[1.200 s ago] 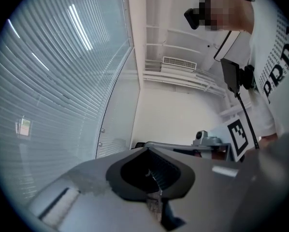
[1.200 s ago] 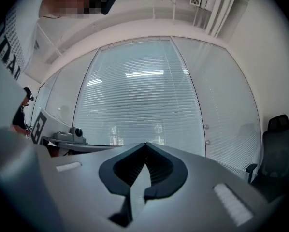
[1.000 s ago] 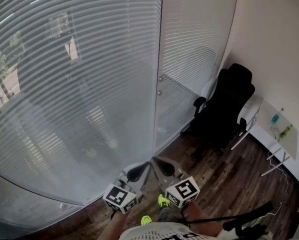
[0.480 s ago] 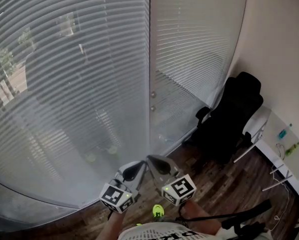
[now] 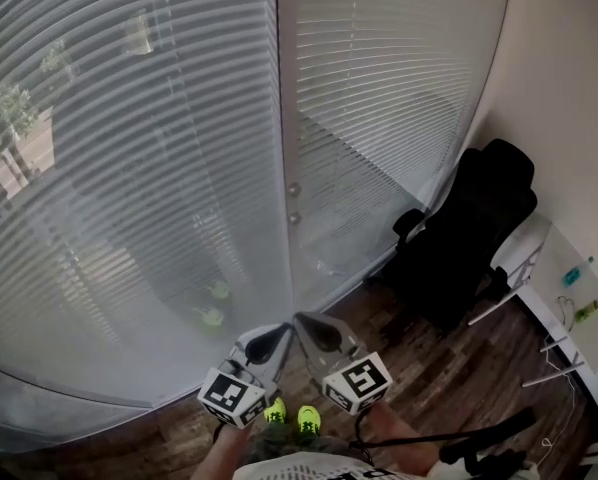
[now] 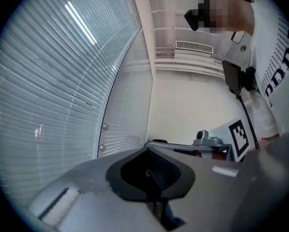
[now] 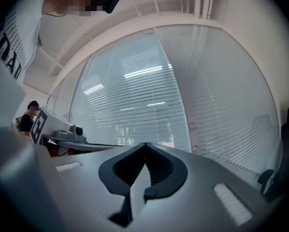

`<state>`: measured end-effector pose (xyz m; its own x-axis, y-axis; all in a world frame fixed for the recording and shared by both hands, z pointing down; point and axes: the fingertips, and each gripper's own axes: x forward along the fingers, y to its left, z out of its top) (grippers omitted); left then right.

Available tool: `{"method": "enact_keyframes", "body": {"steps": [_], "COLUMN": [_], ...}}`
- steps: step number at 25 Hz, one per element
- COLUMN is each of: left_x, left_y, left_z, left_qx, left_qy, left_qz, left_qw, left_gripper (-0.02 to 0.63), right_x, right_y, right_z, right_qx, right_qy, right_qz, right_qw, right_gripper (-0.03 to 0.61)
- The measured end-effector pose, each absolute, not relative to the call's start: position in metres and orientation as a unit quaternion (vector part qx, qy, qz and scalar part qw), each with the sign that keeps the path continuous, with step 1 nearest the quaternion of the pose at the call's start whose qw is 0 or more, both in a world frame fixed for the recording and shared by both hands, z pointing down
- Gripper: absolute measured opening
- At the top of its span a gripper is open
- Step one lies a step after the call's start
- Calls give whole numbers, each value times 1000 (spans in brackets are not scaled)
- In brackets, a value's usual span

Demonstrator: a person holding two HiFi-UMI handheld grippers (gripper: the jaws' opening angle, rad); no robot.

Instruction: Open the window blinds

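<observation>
The window blinds (image 5: 129,168) hang shut, their slats running level across two panes on either side of an upright frame post (image 5: 283,118). Both grippers point level at the foot of that post. The left gripper (image 5: 271,341) sits just left of it and the right gripper (image 5: 313,329) just right. Each gripper's own view shows its jaws closed tip to tip with nothing between them. Two small round knobs (image 5: 294,204) sit on the post, straight ahead of the jaws and above them. They may be the blind controls, though they are too small to tell. Neither hand looks clearly nearer, and the reach would go forward and up along the post's long axis.
</observation>
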<state>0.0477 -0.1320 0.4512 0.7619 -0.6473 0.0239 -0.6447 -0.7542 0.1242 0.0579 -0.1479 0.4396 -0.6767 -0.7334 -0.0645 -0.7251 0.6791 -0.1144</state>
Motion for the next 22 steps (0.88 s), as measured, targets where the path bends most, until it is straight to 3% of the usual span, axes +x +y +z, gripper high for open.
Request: {"method": "enact_keyframes", "body": {"steps": [10,22], "left_x": [42,20], "left_y": [-182,-263], "left_z": [454,421], "left_qx": [937,938], "left_qy": [-343,-341], "left_qz": [-19,-57], "left_qw": [64,8], "left_gripper": [-8,-8], "right_x": [52,31], "right_y": [-194,-274], "right_z": [447,421], "right_qx": [-403,-439], "right_qy": [913,898], "right_qz": [-44,20], "right_qw": [46,25], "right_gripper": [2,2]}}
